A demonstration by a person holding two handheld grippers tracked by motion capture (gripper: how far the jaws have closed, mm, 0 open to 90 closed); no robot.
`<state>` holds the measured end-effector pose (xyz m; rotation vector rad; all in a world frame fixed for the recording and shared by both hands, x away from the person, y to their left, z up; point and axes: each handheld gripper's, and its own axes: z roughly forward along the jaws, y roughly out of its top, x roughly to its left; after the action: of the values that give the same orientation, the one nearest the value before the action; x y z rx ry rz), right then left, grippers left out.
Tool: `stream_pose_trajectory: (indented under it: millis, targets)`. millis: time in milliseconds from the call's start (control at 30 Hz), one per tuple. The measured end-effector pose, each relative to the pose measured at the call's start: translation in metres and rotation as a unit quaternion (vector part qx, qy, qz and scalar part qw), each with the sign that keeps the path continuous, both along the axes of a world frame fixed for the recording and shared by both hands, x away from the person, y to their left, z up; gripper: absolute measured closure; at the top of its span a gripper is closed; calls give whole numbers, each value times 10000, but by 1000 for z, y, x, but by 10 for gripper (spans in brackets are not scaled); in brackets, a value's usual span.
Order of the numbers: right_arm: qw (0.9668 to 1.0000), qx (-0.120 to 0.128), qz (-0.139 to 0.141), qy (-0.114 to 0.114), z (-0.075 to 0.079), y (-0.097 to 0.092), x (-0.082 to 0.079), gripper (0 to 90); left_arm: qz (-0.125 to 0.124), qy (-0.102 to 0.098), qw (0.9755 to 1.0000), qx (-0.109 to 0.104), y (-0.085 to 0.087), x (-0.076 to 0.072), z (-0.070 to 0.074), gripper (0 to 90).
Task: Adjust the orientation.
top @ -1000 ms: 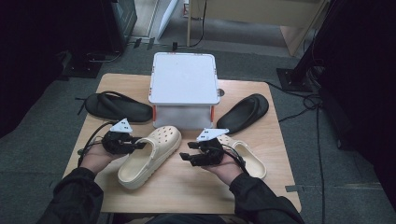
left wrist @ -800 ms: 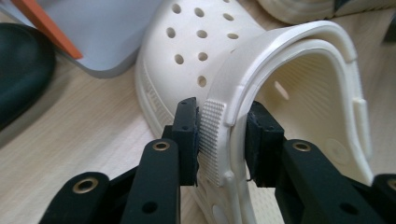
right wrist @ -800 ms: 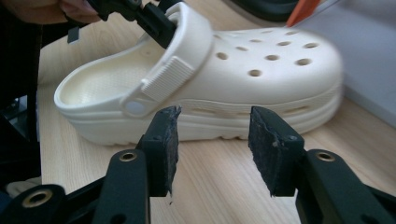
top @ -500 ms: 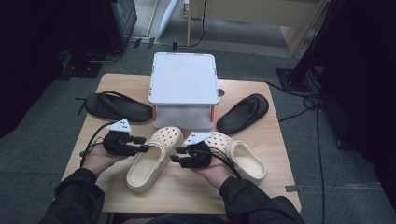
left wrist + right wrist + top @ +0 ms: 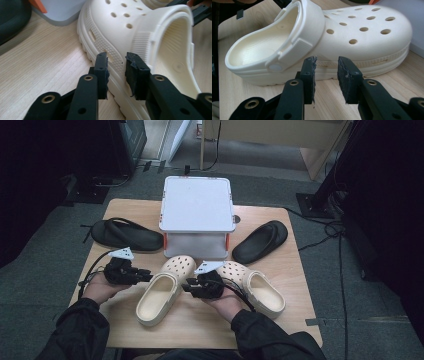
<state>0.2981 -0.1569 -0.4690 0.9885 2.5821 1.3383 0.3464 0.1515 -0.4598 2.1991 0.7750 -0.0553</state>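
A cream clog (image 5: 161, 292) lies on the wooden table (image 5: 200, 327), its toe toward the white box. My left gripper (image 5: 149, 275) points at its left side and my right gripper (image 5: 186, 288) at its right side. In the left gripper view the jaws (image 5: 116, 56) stand a little apart at the clog's ribbed sole edge (image 5: 100, 47), with no pad pressing on it. The right gripper's jaws (image 5: 327, 61) have just been closing. Between them is only bare table, and the clog (image 5: 362, 42) lies just beyond the tips. A second cream clog (image 5: 255, 290) lies right of my right hand.
A white lidded box (image 5: 197, 215) stands at the table's back middle. One black slipper (image 5: 125, 235) lies left of it, another (image 5: 260, 241) to its right. The table's front edge runs close under the person's dark sleeves (image 5: 80, 330).
My right hand has moved left, off the right clog, to the right side of the left clog. My left gripper has edged right toward that clog's other side.
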Motion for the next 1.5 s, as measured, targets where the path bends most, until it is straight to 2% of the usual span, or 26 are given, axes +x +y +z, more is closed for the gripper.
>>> stream_pose_trajectory:
  millis: [33,200,400,467,533,567,600,767,933,1033,1100,1167,1233,1367,1500]
  targets:
    - [10000,2,-15,-12,0,0,-1,675,-23,-25,10000,44,-1,0,0,723]
    - [10000,56,-58,45,-2,1,1,667,-105,201,9997,-87,-3,1,-2,723]
    - [9998,23,-124,124,-2,-1,4,666,-293,249,9993,12,-11,-2,-3,729]
    - [9999,26,-134,86,-2,-2,4,666,-334,282,9990,-76,-13,-3,-5,727]
    - [9998,35,-170,52,-1,-3,5,666,-320,174,9993,-56,-16,-5,-3,727]
    - [9998,35,-170,52,-1,-3,5,666,-320,174,9993,-56,-16,-5,-3,722]
    - [9997,46,-219,-14,0,-5,6,666,-288,214,9992,-182,-18,-4,-3,722]
    - [9996,108,-269,29,1,-7,9,666,-275,189,9993,-166,-19,-4,-4,723]
    - [9992,-87,-347,153,-3,-6,8,694,-173,178,9997,-1,-12,-2,-6,652]
    - [9992,-131,-320,185,-7,-6,5,694,-113,293,9995,88,-9,0,-11,655]
    - [9991,-156,-324,225,-9,-5,4,693,-216,372,9990,124,-13,0,-15,659]
    - [9991,-181,-315,208,-9,-4,4,693,-235,322,9991,108,-15,-2,-14,699]
    - [9991,-196,-308,192,-9,-4,5,691,-194,430,9989,-16,-14,-2,-16,714]
    - [9991,-238,-288,182,-9,-3,7,692,-259,416,9988,12,-17,-6,-14,761]
    - [9986,-338,-383,120,-6,-8,9,697,-417,451,9981,-6,-23,-10,-15,745]
